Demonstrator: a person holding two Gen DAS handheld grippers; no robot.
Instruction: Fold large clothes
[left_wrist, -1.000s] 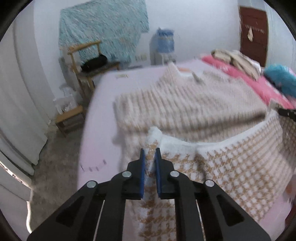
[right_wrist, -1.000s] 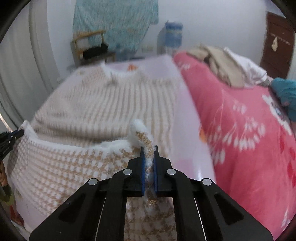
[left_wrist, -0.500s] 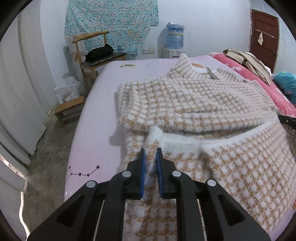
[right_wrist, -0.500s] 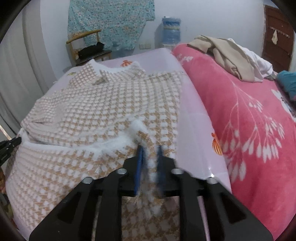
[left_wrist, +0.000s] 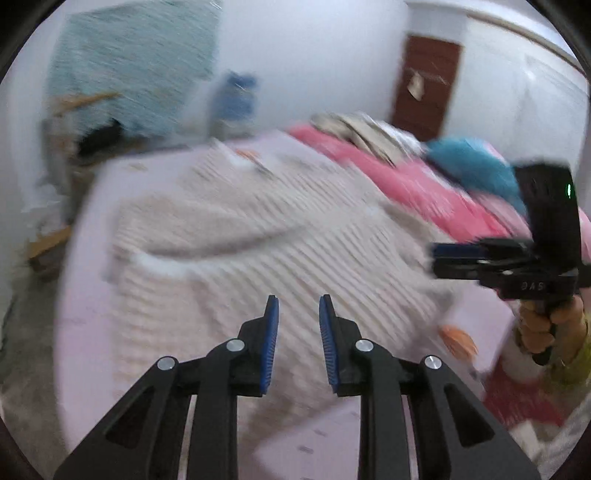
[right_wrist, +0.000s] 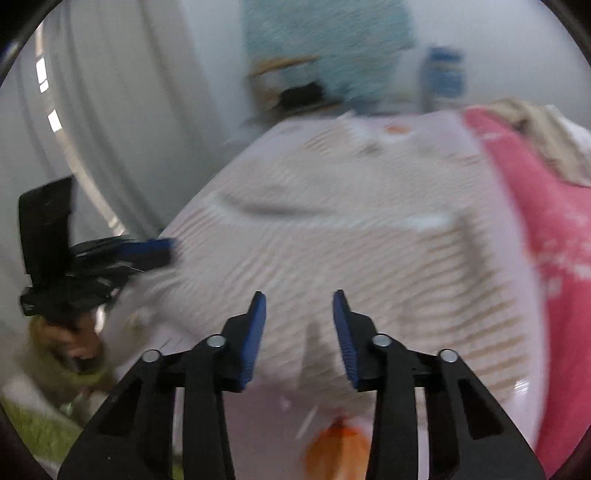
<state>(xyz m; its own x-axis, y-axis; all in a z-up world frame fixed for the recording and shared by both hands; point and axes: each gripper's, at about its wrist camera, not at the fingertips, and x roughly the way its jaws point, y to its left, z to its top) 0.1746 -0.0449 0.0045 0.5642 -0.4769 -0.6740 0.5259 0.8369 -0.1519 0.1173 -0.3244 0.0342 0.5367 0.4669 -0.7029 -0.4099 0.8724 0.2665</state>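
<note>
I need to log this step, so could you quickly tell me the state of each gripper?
Left gripper: jaws opening, nothing between them; sweater released.
Right gripper: apart but closing, empty.

Left tool (left_wrist: 295, 314) angled downward, jaws apart and opening, nothing between blue pads (left_wrist: 271, 343). Right tool (right_wrist: 299, 310) angled downward, jaws apart and closing, gap empty. Bare hand (left_wrist: 546, 325) grips right tool's handle; yellow-green sleeve (left_wrist: 574, 365) at wrist

Soft, even daylight — heavy motion blur, fisheye-warped edges.
</note>
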